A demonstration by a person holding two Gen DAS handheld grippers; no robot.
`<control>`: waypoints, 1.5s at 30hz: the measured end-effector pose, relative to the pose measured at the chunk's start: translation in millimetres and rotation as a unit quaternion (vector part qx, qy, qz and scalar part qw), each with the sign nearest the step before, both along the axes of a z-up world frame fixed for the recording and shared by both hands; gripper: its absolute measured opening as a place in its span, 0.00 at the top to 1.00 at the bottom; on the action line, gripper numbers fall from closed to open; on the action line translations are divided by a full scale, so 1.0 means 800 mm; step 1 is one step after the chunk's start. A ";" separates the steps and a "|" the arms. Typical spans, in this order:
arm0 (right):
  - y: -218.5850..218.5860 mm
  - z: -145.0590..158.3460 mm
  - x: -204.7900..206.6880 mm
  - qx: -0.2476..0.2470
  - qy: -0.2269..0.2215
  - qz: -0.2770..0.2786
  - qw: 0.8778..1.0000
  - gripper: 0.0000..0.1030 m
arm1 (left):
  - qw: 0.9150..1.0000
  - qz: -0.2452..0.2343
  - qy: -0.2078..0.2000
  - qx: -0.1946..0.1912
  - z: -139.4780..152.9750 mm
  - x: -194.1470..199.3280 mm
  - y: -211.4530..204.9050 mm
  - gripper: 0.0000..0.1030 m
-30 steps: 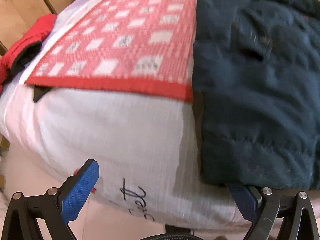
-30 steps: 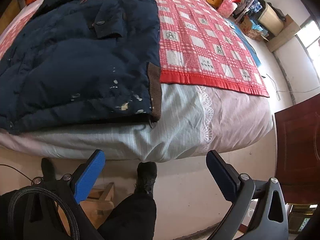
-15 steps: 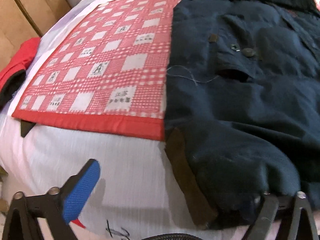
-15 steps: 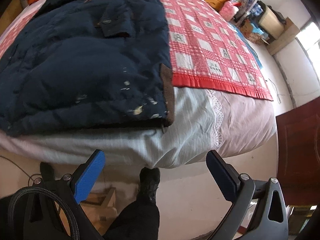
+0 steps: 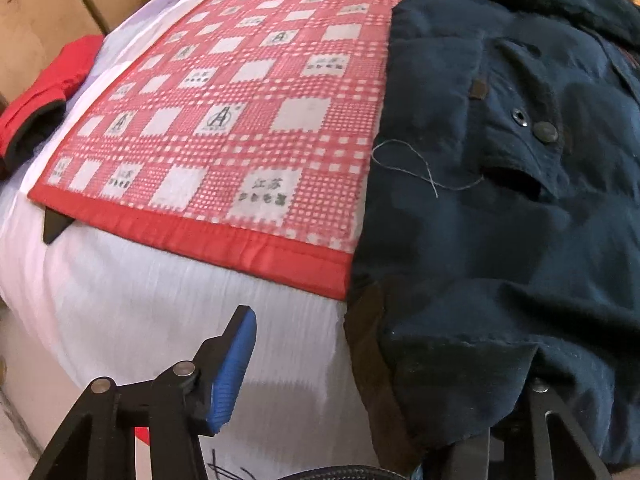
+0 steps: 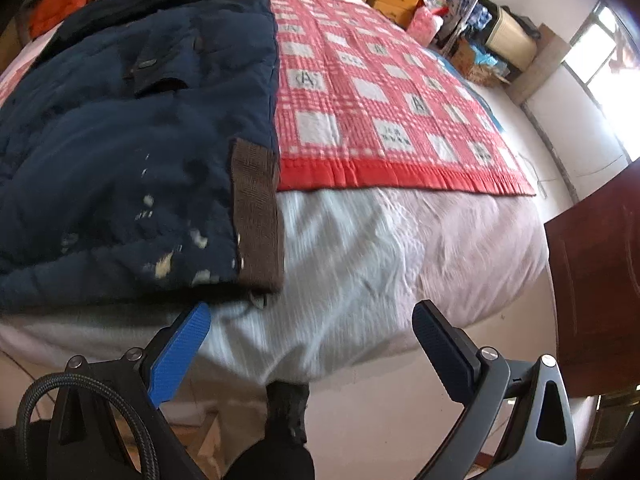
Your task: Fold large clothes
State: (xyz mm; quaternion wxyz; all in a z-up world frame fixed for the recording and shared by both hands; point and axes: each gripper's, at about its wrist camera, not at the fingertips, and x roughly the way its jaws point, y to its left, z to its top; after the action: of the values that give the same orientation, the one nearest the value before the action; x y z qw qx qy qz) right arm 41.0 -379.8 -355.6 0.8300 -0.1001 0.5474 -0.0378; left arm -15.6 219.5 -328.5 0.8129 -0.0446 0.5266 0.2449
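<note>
The left tongs (image 5: 384, 384) stand spread wide at the bed's near edge: the blue ribbed finger (image 5: 234, 372) is over the white bedsheet (image 5: 140, 312), while the other finger is hidden under the hem of the dark navy padded jacket (image 5: 500, 208), so the hem lies between the jaws, not pinched. The right tongs (image 6: 316, 344) are also agape and hold nothing; the blue finger (image 6: 180, 352) sits just below the jacket (image 6: 120, 140) hem near its brown knit cuff (image 6: 256, 216), the black finger (image 6: 444, 350) hangs over the bare sheet (image 6: 360, 272).

The jacket lies spread flat on the bed, partly covering a red-and-white checked blanket with a red border (image 5: 240, 120). A loose thread (image 5: 404, 164) curls near its pocket flap and snap buttons (image 5: 546, 132). A red garment (image 5: 44, 92) lies at the bed's far left side.
</note>
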 end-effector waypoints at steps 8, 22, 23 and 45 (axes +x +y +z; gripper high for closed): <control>-0.010 -0.006 0.030 0.025 -0.052 -0.046 0.997 0.00 | 1.000 0.017 -0.002 -0.003 -0.005 0.004 -0.009 0.48; -0.005 -0.023 0.038 0.037 -0.065 -0.042 0.996 0.50 | 1.000 0.010 -0.003 0.001 -0.019 0.006 -0.017 0.57; -0.002 -0.027 0.043 0.043 -0.064 -0.032 0.997 0.55 | 1.000 0.004 -0.003 0.000 -0.020 0.010 -0.019 0.60; -0.012 0.028 0.060 0.078 -0.037 0.019 0.996 0.87 | 0.999 0.010 -0.018 -0.036 0.022 0.007 0.007 0.87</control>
State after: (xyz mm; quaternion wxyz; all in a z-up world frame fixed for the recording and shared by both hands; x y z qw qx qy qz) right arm 89.1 -389.4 -333.2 0.8553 -0.0440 0.5159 0.0175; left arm -9.9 225.4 -310.5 0.8174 -0.0834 0.5201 0.2333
